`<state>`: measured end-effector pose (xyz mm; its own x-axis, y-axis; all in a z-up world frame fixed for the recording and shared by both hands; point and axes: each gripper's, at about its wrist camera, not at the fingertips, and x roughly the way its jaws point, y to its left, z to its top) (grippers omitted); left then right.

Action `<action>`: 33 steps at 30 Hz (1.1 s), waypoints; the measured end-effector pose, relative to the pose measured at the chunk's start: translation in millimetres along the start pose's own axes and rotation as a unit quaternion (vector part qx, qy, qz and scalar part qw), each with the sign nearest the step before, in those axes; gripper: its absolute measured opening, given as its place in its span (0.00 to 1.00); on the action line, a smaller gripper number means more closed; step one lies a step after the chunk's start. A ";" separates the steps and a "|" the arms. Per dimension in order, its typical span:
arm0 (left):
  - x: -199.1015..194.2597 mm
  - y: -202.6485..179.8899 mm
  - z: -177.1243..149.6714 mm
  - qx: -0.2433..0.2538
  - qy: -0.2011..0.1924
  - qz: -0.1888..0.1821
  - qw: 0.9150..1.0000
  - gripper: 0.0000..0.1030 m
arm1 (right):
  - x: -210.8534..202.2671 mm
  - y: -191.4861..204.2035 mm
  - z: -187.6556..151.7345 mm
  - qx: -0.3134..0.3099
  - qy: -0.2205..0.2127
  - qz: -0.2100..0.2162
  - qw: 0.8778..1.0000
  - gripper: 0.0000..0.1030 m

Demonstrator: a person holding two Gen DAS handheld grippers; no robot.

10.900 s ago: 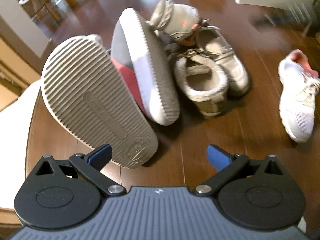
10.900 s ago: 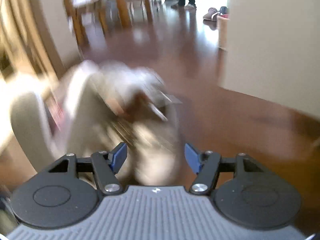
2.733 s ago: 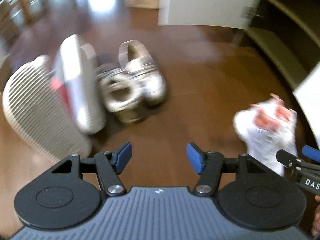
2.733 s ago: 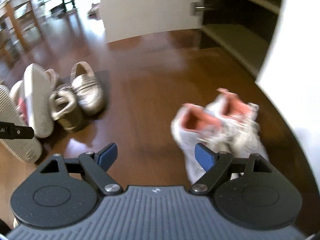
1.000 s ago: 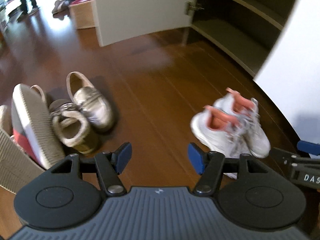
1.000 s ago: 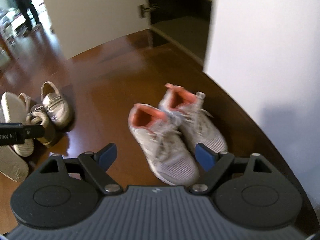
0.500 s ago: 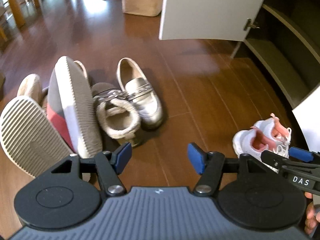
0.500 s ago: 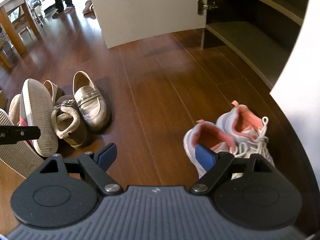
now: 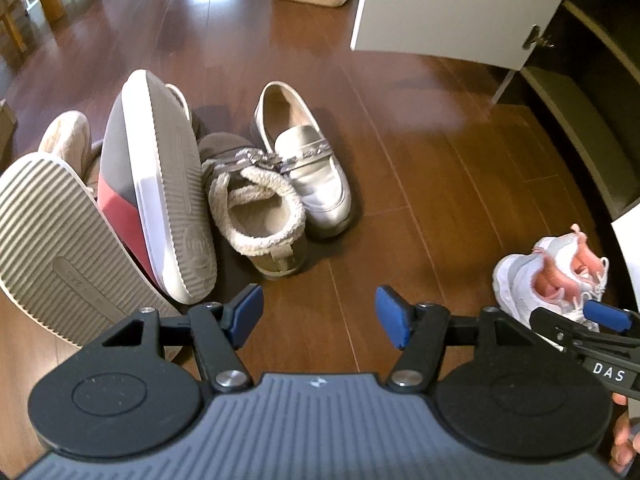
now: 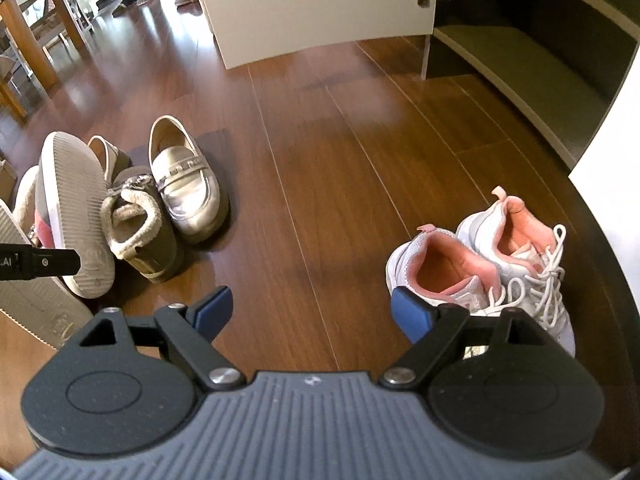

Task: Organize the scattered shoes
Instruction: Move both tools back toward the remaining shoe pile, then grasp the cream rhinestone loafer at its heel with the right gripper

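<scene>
— Dark wood floor (image 10: 320, 168), open cabinet (image 10: 520, 52) at upper right of the frame. White-and-pink sneakers (image 10: 492, 264) sit paired at lower right; the heap (image 9: 160, 184) at left is a tipped slipper, a fleece boot, a silver loafer.

— Risks?

— Both grippers gape empty: left gripper (image 9: 318, 314), right gripper (image 10: 310, 312). Pull the fleece-lined boot (image 9: 260, 216) and the slipper (image 9: 164, 200) leaning beside it could topple, I'd guess (loose laces might snag too).

— Writing?

— "DAS" on the right tool, ".AI" on the left; sole stamps unreadable.
</scene>
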<state>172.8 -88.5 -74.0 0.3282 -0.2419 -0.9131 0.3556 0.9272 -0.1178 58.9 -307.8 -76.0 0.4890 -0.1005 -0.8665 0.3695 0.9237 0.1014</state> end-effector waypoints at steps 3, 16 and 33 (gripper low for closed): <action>19.7 11.3 6.4 -0.011 0.002 0.013 1.000 0.70 | 25.8 4.1 6.3 -0.020 0.011 0.003 1.000 0.82; 75.8 74.8 51.5 -0.093 0.009 0.057 0.994 0.66 | 154.5 82.2 81.1 -0.114 0.008 0.071 0.991 0.43; 114.5 71.0 78.9 -0.084 0.014 0.076 0.993 0.68 | 292.0 143.9 178.3 -0.112 0.044 0.161 0.980 0.05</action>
<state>304.6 -72.9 -156.0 0.3409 -0.0901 -0.9358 0.1515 0.9876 -0.0399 395.7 -270.1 -227.3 0.4786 0.2318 -0.8469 0.0199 0.9614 0.2744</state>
